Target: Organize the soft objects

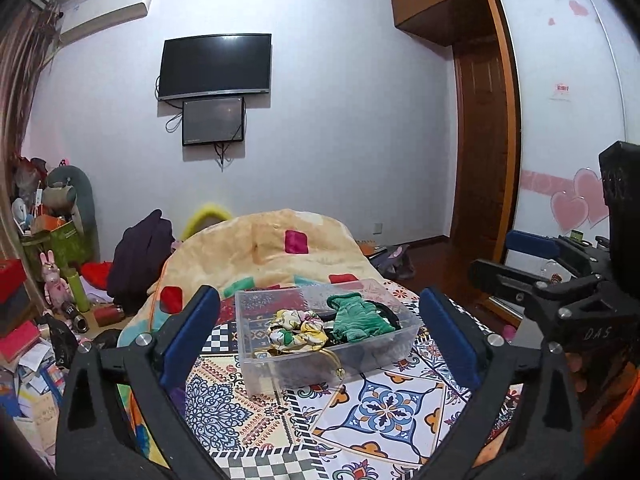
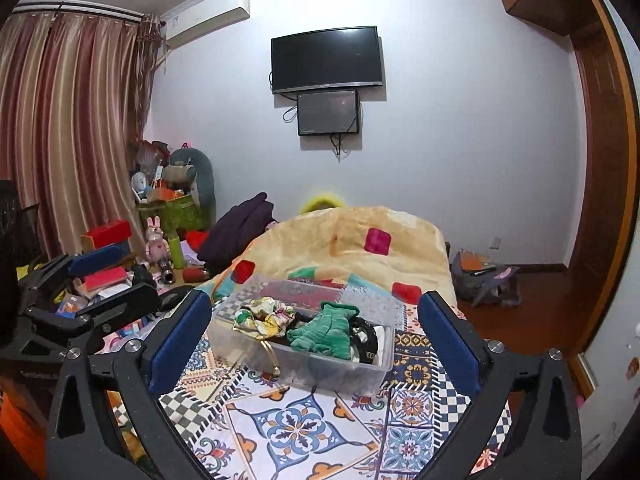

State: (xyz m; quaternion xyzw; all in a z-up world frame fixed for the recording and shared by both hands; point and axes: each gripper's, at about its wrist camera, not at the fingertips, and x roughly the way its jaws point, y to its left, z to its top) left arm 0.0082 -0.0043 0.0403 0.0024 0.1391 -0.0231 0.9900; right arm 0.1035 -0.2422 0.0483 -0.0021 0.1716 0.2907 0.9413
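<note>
Pale wall [image 2: 460, 140] ahead, dark TV [image 2: 327, 59] mounted high, smaller screen [image 2: 328, 112] just beneath. Striped curtains [image 2: 68, 128] left, AC unit [image 2: 208, 16] beside them. Wooden wardrobe [image 1: 484, 120] right, dark wood floor [image 2: 532, 312] below.

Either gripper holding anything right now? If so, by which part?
Nothing held. Left gripper and right gripper are both open and empty; the soft items lie in the clear plastic box on the bed.

Green cloth [image 1: 358, 316] – floral scrunchie [image 1: 294, 330]
</note>
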